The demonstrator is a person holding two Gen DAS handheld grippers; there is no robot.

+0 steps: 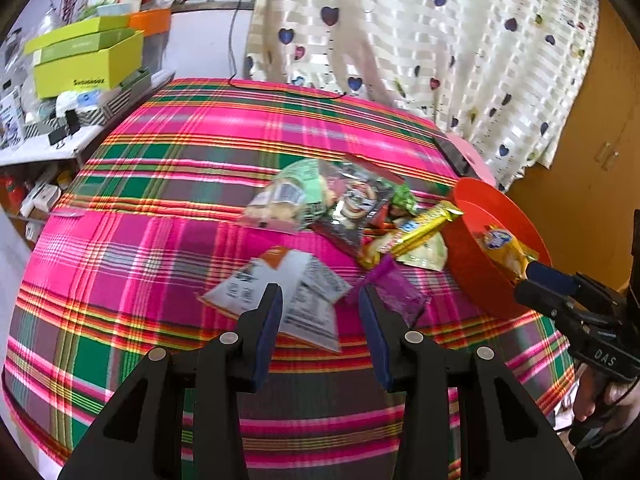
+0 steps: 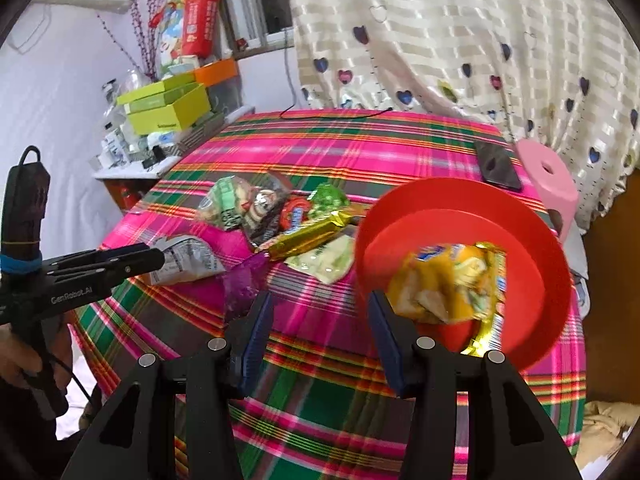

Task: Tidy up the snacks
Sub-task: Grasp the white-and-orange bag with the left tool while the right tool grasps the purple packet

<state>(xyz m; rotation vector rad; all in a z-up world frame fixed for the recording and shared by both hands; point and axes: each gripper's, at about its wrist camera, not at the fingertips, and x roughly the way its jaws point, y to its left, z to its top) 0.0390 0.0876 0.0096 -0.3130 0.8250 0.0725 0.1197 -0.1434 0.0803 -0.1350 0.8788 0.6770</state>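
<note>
A red bowl (image 2: 532,248) stands on the plaid cloth and holds a yellow snack pack (image 2: 448,284); both also show in the left wrist view, the bowl (image 1: 480,216) and the pack (image 1: 504,248). My right gripper (image 2: 320,308) is open and empty, just left of the bowl. My left gripper (image 1: 320,296) is open and empty above a white sachet (image 1: 304,292) and a purple packet (image 1: 396,288). A pile of snacks lies behind: a gold bar (image 1: 416,232), a dark packet (image 1: 356,204), a green packet (image 1: 280,196).
A black phone (image 2: 498,168) lies at the table's far right, beside a pink stool (image 2: 548,184). A shelf with green boxes (image 1: 88,60) stands at the left. A heart-print curtain (image 1: 440,40) hangs behind the table.
</note>
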